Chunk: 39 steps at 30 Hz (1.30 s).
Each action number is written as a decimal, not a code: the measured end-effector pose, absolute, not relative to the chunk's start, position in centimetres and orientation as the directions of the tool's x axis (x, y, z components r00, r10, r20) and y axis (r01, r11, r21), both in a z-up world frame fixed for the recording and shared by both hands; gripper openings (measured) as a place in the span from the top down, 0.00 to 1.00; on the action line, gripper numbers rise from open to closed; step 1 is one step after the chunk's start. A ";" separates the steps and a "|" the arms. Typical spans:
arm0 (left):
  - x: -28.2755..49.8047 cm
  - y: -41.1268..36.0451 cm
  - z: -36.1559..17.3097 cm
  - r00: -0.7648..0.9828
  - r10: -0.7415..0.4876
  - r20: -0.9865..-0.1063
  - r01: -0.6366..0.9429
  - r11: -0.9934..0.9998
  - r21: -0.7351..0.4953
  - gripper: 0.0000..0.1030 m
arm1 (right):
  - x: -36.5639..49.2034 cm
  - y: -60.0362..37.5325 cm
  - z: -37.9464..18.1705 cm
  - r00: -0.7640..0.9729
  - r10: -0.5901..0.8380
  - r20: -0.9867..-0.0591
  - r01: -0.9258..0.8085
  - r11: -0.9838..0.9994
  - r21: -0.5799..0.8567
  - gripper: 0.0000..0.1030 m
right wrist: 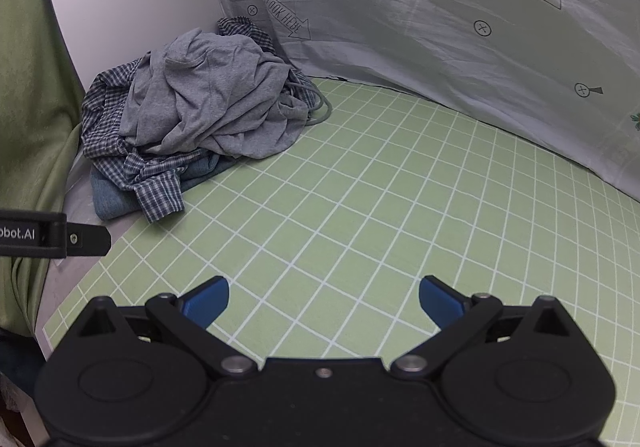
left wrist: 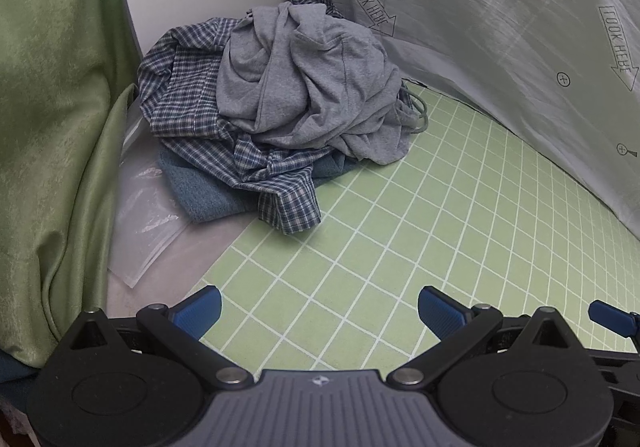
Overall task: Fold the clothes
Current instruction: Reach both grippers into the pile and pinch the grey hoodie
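Clothes pile is bunched up in the far left corner of the green grid mat: grey tee on top, plaid shirt under it, something blue at the bottom, maybe a towel. Left gripper and right gripper both hang over the mat's near edge, well away from the pile, fingers spread wide, holding nothing.

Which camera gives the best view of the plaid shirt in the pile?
The left wrist view: the plaid shirt is nearer and larger there, with its left side and the sleeve hanging onto the mat clear. The right wrist view shows the same shirt smaller, mostly covered by the grey shirt.
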State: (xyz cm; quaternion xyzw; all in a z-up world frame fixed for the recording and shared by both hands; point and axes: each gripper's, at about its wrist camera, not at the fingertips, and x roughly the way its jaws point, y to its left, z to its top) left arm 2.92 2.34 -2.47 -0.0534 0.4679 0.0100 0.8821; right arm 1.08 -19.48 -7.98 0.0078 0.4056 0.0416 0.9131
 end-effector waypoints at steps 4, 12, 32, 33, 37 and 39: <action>5.3 3.7 -2.9 0.548 -0.038 -0.836 -0.108 0.987 -0.116 0.01 | 4.1 -18.7 -8.2 0.661 0.092 -0.745 -0.080 0.995 0.052 0.00; 13.9 7.0 -2.9 0.591 0.005 -0.807 -0.152 0.983 -0.106 0.15 | 13.6 -15.1 -8.3 0.674 0.134 -0.727 -0.138 0.989 0.055 0.01; 27.3 10.5 -5.4 0.627 -0.118 -0.770 -0.174 0.942 -0.287 0.93 | 29.6 -7.2 -9.5 0.642 0.331 -0.692 -0.311 0.937 0.160 0.81; 27.0 10.3 -5.2 0.636 -0.119 -0.763 -0.168 0.943 -0.286 0.93 | 29.2 -7.5 -9.3 0.649 0.328 -0.687 -0.312 0.938 0.153 0.84; 24.7 9.2 -3.4 0.682 -0.111 -0.723 -0.157 0.943 -0.293 0.94 | 26.3 -9.4 -8.0 0.713 0.254 -0.654 -0.251 0.963 0.101 0.91; 23.0 8.1 -1.8 0.713 -0.106 -0.693 -0.129 0.951 -0.279 0.94 | 24.3 -10.9 -7.0 0.748 0.205 -0.631 -0.207 0.976 0.072 0.92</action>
